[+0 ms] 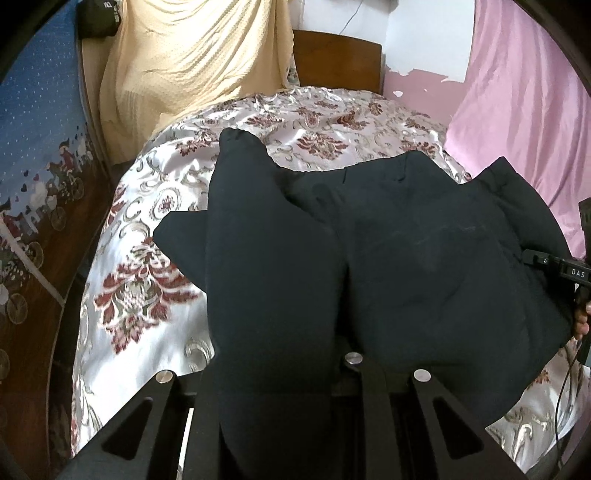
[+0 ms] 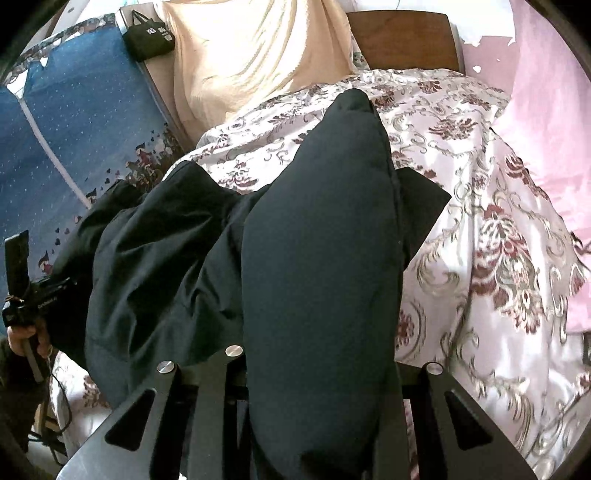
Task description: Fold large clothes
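Dark navy padded jacket [image 1: 424,258], bulky and matte, is partly lifted off the floral bedspread. Two puffed folds rise toward the cameras; the rest sags rumpled on the bed.

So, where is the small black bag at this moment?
The small black bag hangs at the upper left in both wrist views, beside the cream cloth and above the blue patterned curtain, well behind the bed.
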A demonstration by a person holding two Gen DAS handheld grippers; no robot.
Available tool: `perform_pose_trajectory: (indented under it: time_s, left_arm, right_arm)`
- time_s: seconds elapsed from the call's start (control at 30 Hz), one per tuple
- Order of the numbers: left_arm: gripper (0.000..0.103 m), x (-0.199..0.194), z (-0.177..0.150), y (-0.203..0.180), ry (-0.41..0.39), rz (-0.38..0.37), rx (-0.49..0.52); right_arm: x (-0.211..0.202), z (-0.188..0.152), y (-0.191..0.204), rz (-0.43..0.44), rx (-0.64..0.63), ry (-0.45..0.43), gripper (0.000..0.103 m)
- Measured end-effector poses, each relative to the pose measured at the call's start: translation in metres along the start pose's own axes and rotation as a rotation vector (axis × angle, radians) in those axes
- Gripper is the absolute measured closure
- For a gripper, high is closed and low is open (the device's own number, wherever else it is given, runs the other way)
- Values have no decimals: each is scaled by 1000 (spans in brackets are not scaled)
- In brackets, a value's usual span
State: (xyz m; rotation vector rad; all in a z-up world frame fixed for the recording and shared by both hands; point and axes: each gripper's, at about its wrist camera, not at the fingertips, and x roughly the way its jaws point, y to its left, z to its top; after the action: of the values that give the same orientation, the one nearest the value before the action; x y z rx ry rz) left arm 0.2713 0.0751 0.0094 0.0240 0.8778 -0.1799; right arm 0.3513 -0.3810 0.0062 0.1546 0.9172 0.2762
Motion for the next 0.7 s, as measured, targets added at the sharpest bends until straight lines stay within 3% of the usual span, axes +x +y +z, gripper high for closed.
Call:
perform_pose_trajectory:
  time_s: [0.27,0.4,0.57,0.6,0.67,0.7]
  left_arm:
    - [83,22,-25,0,41,1,-27]
    - [80,25,-25,5,58,-4,-57]
    - [60,36,-28,13,118,43,-122]
    - [56,37,-30,16,126,47,-152]
    - [33,38,-33,23,129,60,-202]
    - [31,37,-36,26,124,63,-225]
  right_arm:
    - [10,-33,-5,-69,25,36,79]
    - [18,-33,-11,-90,50,41,73]
    - [27,-36,-18,-117,92,68,60]
    - [28,-37,-21,-123,108,70,52]
    - [29,-42,-28,-147,154,66,42]
    - [28,-45,-31,-154,179,61,39]
